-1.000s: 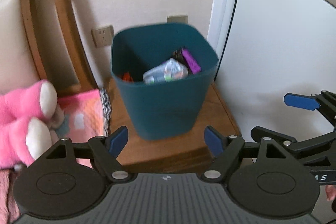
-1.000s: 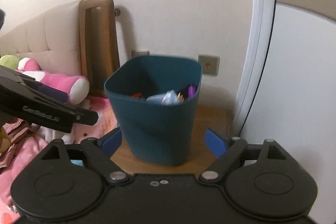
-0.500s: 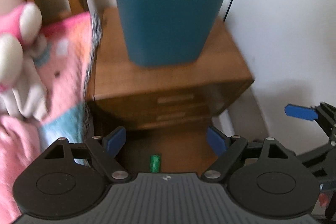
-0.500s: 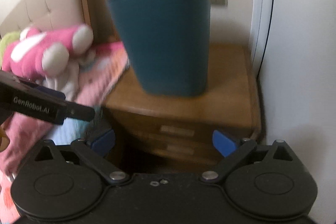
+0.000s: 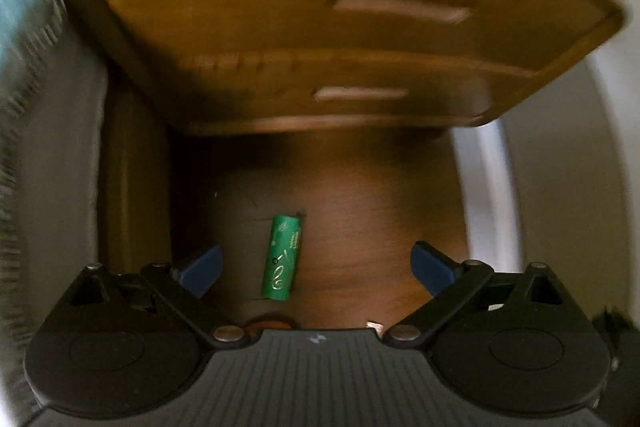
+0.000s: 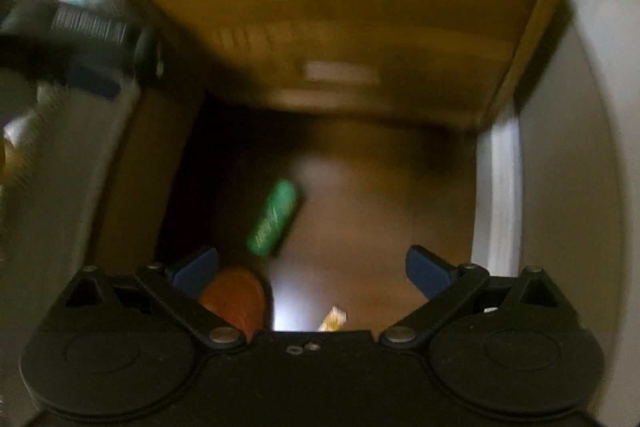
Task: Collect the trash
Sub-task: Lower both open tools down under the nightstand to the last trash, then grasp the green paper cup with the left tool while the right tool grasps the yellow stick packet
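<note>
A: Wooden floor in front of a bedside cabinet, two drawer pulls showing, white wall to the right. What does the left wrist view give?

B: The left gripper points steeply down, its jaws opening, nothing pressed between them. A green wrapper lies flat on the floor between the pads, nearer the left pad, touching neither. I'd judge it is the trash being lined up for.

A: And the right wrist view?

B: Blurred. The right gripper stands wide and empty over the same floor. The green wrapper lies just beyond its fingertips, tilted. Closer in, an orange piece sits beside the left pad and a small yellowish scrap near the gripper body. What they are I cannot tell.

A: So why both spread?

B: Probably one piece each.
</note>
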